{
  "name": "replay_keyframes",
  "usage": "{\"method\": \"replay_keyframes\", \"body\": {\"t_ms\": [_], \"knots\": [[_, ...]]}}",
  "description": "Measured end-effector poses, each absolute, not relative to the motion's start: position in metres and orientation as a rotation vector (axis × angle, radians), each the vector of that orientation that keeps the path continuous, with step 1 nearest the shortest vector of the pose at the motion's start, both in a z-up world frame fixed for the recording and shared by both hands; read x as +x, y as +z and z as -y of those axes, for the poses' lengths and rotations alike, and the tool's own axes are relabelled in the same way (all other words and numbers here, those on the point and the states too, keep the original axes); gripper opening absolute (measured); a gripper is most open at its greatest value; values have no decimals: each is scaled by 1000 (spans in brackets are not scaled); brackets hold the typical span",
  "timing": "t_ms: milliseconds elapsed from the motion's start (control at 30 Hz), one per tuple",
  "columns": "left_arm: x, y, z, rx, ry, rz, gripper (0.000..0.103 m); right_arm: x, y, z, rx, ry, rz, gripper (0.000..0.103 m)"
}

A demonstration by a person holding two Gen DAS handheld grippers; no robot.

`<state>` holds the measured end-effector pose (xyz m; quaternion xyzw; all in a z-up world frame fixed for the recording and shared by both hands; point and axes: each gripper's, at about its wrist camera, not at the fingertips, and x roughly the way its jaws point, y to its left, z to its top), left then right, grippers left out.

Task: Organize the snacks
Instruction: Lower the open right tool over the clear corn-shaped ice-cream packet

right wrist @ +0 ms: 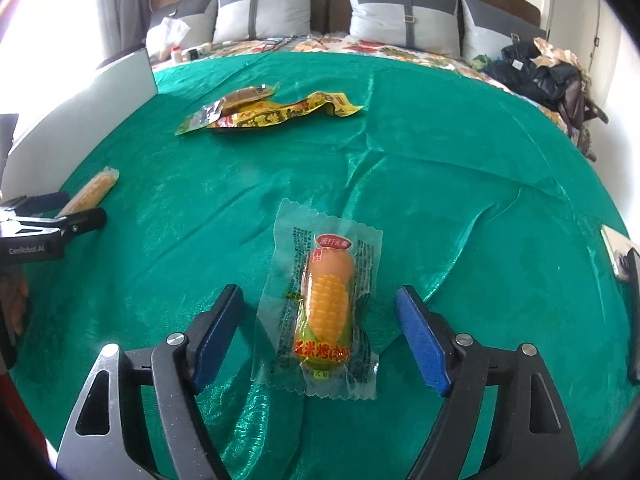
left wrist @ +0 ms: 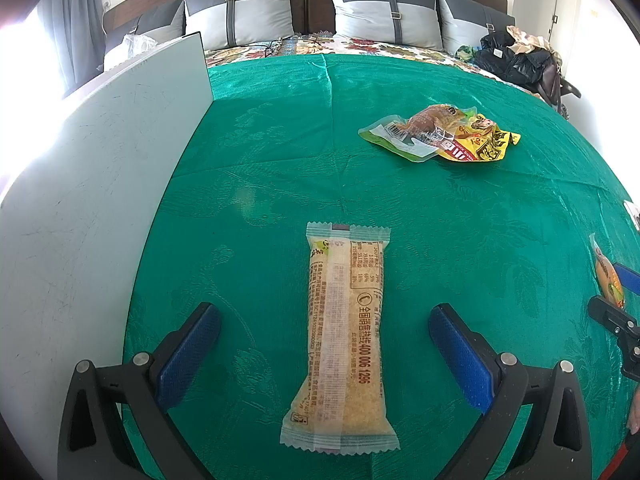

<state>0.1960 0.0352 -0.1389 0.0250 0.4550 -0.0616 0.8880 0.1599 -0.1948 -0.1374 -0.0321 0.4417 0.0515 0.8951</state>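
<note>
A long yellow grain bar in a clear wrapper [left wrist: 344,336] lies on the green cloth between the fingers of my open left gripper [left wrist: 324,316], untouched. It also shows in the right wrist view [right wrist: 90,191]. A corn sausage in a clear packet [right wrist: 326,304] lies between the fingers of my open right gripper [right wrist: 320,300], and shows at the right edge of the left wrist view [left wrist: 608,276]. Two crumpled snack packets, one brown and one yellow [left wrist: 444,134], lie overlapping farther back; they also show in the right wrist view [right wrist: 264,110].
A white board [left wrist: 100,184] stands upright along the left side of the green cloth [left wrist: 280,152]. Behind are pillows [left wrist: 384,8] and a dark pile of bags [left wrist: 516,60]. A small pale object [right wrist: 616,256] lies at the right edge.
</note>
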Motion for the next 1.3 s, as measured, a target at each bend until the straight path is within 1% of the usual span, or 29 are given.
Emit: {"method": "replay_keyframes", "body": {"t_ms": [1300], "knots": [[196, -139, -35, 52, -128, -945, 103, 158, -138, 196, -62, 107, -916, 86]]}}
